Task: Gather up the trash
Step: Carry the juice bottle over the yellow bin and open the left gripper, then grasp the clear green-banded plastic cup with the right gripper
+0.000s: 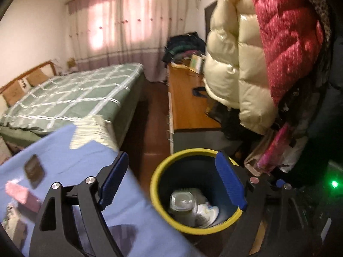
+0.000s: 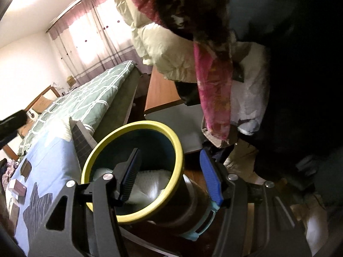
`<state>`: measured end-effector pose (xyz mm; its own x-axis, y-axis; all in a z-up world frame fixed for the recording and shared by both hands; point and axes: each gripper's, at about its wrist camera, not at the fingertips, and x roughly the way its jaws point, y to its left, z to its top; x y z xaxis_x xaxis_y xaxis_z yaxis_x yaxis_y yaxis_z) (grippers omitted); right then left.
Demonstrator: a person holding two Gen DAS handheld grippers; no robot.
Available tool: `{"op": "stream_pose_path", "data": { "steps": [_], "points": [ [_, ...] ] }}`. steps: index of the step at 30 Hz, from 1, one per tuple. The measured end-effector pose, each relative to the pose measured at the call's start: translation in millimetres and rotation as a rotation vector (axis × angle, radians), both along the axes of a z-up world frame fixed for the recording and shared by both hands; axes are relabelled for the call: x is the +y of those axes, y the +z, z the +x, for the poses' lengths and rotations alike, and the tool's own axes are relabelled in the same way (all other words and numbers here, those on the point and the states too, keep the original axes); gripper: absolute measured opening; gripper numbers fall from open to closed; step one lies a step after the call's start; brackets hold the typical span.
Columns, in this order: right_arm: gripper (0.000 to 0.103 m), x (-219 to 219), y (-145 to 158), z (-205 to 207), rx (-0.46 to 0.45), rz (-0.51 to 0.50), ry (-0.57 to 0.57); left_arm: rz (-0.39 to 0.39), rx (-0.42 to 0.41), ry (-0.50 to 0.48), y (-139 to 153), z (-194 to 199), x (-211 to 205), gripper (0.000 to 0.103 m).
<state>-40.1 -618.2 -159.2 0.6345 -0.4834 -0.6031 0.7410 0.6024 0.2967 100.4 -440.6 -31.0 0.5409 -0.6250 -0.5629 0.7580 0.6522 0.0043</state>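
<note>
The trash bin, dark with a yellow rim, stands on the floor beside the blue-covered surface. Inside it lie a clear plastic container and crumpled white paper. My left gripper hangs over the bin, open wide, with nothing between its blue pads. In the right wrist view the same bin shows white trash at its bottom. My right gripper is open across the bin's right wall, one finger over the mouth and one outside. Floor shows between rim and outer pad.
A blue cloth surface at the left carries a pink box and a dark flat item. Behind it is a bed with a green checked cover. Cream and red jackets hang close on the right, over a wooden desk.
</note>
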Motion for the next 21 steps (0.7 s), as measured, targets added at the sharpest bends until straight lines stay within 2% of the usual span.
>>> {"op": "stream_pose_path", "data": {
  "steps": [2, 9, 17, 21],
  "points": [
    [0.055, 5, 1, 4, -0.001, -0.003, 0.016, -0.040, -0.004, 0.030, 10, -4, 31, 0.092],
    [0.056, 33, 5, 24, 0.004, -0.015, 0.101, -0.099, 0.034, 0.217, 24, -3, 144, 0.096],
    [0.057, 80, 16, 50, 0.007, -0.035, 0.219, -0.114, 0.038, 0.509, 17, -6, 284, 0.098],
    [0.060, 118, 23, 70, 0.009, -0.050, 0.318, -0.132, 0.047, 0.645, 9, -10, 352, 0.098]
  ]
}}
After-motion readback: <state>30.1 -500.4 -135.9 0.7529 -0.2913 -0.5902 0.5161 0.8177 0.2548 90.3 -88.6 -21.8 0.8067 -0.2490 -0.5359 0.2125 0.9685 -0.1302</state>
